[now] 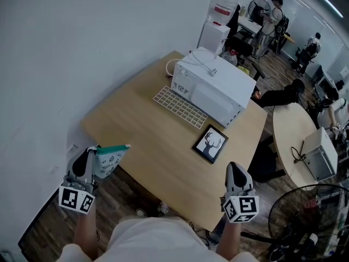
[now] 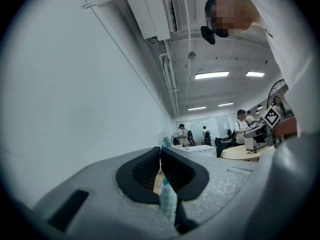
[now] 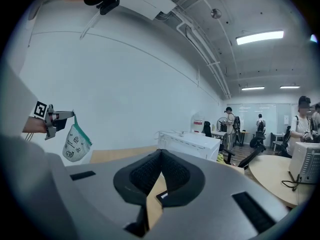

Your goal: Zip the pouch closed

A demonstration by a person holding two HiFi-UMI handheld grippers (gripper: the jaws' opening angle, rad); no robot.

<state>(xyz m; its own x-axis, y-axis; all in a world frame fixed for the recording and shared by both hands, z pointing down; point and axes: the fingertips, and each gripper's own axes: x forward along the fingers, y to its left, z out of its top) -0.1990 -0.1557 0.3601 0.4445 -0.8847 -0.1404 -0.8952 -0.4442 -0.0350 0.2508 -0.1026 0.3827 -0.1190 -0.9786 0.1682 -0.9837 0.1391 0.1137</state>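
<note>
Pouch [image 1: 110, 160] (rounded, teal-edged) pinched in left gripper's [image 2: 160, 156] ribbed fingers [image 2: 142, 169].

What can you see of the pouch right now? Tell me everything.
The pouch is small and soft-looking, pale with little dark printed figures and a teal band along its top edge. The left tool is shut on one end of that band, so the pouch hangs in the air, its rounded body sagging below, off the near-left corner of the table. Nothing else touches it. Whether its zip is open or closed can't be told.
</note>
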